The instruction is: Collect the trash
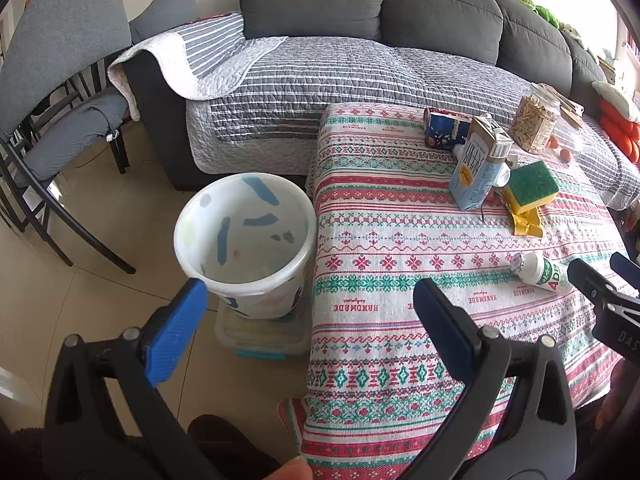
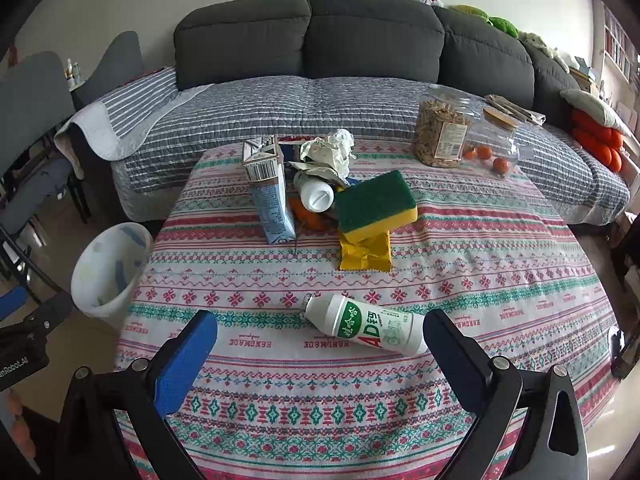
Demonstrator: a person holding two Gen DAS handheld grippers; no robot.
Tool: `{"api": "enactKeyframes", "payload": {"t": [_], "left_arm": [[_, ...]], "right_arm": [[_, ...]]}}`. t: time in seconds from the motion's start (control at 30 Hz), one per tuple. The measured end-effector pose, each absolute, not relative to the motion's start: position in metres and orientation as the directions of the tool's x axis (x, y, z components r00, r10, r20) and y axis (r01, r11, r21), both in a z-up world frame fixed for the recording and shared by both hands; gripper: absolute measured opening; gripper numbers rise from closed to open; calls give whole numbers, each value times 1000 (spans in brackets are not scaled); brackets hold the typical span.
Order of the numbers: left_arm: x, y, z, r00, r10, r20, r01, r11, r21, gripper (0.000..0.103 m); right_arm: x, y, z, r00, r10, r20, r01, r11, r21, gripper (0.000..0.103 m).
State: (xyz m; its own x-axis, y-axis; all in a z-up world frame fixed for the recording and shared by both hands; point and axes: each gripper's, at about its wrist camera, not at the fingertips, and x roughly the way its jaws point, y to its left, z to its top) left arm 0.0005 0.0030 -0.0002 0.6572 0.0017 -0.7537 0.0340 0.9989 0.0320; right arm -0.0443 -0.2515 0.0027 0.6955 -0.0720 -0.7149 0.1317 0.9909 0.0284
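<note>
A white AD milk bottle [image 2: 366, 325] lies on its side on the patterned tablecloth [image 2: 360, 400], just ahead of my open, empty right gripper [image 2: 320, 338]; it also shows in the left wrist view [image 1: 544, 273]. Behind it stand a blue carton [image 2: 269, 192], a second white bottle [image 2: 316, 195], crumpled paper [image 2: 329, 151], a yellow wrapper [image 2: 365, 254] and a green-yellow sponge [image 2: 374, 204]. A white bin [image 1: 244, 240] stands on the floor left of the table. My left gripper [image 1: 310, 298] is open and empty, over the bin's near rim and the table edge.
A jar of snacks [image 2: 438, 132] and a jar of oranges [image 2: 494, 146] stand at the table's far right. A grey sofa [image 2: 340, 96] lies behind the table. Grey chairs [image 1: 60, 92] stand at the left. The bin rests on a clear plastic box [image 1: 264, 336].
</note>
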Motion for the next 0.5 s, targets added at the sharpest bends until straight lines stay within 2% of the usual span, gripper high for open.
{"api": "enactKeyframes", "payload": {"t": [0.5], "left_arm": [[-1,7,2,658,0,-753,27,999,24,102]], "right_arm": [[-44,-250,2,694,-71,-717,130,991,27,103]]}}
